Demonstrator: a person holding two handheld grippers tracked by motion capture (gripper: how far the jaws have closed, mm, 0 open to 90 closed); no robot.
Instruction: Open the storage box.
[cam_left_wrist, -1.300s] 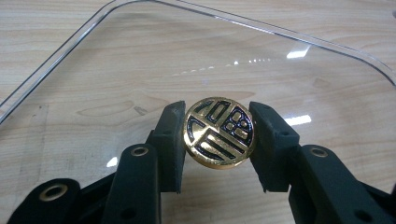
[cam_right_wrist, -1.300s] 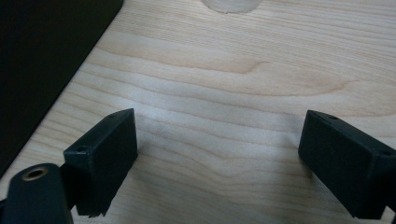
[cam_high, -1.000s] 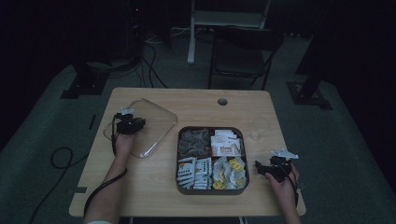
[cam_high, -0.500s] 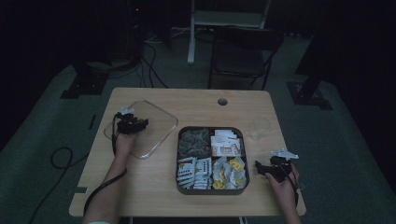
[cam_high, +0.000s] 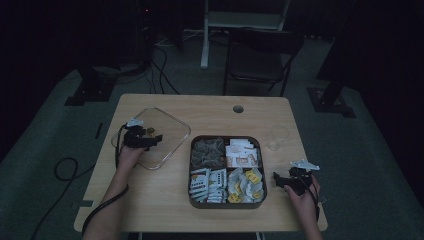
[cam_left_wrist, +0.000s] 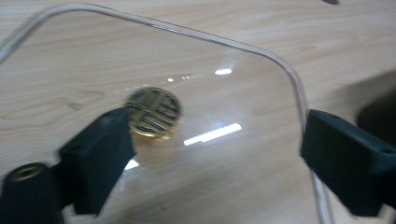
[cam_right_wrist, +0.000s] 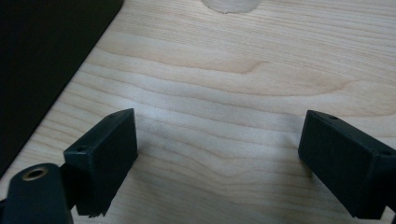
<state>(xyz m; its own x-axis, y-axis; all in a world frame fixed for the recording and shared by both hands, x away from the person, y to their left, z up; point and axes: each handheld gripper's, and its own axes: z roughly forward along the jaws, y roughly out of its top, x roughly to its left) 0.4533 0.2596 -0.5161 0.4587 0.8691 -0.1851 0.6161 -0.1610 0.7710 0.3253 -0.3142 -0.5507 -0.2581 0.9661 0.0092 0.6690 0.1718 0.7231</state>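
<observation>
The left tongs (cam_left_wrist: 215, 154) are spread wide over the clear plastic lid (cam_left_wrist: 261, 51), and their jaws have just been opening. A small round gold coin (cam_left_wrist: 154, 112) with dark marks lies flat on the lid. It sits right at the tip of the jaw seen on the left in the left gripper view, so close that I cannot tell if the two touch. The other jaw is well apart from the coin, out by the lid's rim. Nothing is squeezed between the jaws.

From the high view, the left tongs (cam_high: 150, 141) sit over the lid (cam_high: 172, 131), and the coin (cam_high: 149, 131) shows as a small yellow spot just beside them. The left hand (cam_high: 131, 156) rests at the near edge of the lid, with the forearm coming straight up from the near edge of the counter (cam_high: 210, 107).

The lid lies just left of the dark snack tray (cam_high: 225, 205), which has four parts full of packets.

The right tongs (cam_high: 281, 180) are let go too, jaws wide apart with bare counter between them. They lie low just right of the tray, and the right hand (cam_high: 302, 192) holds them with the tips aimed toward the tray.
</observation>
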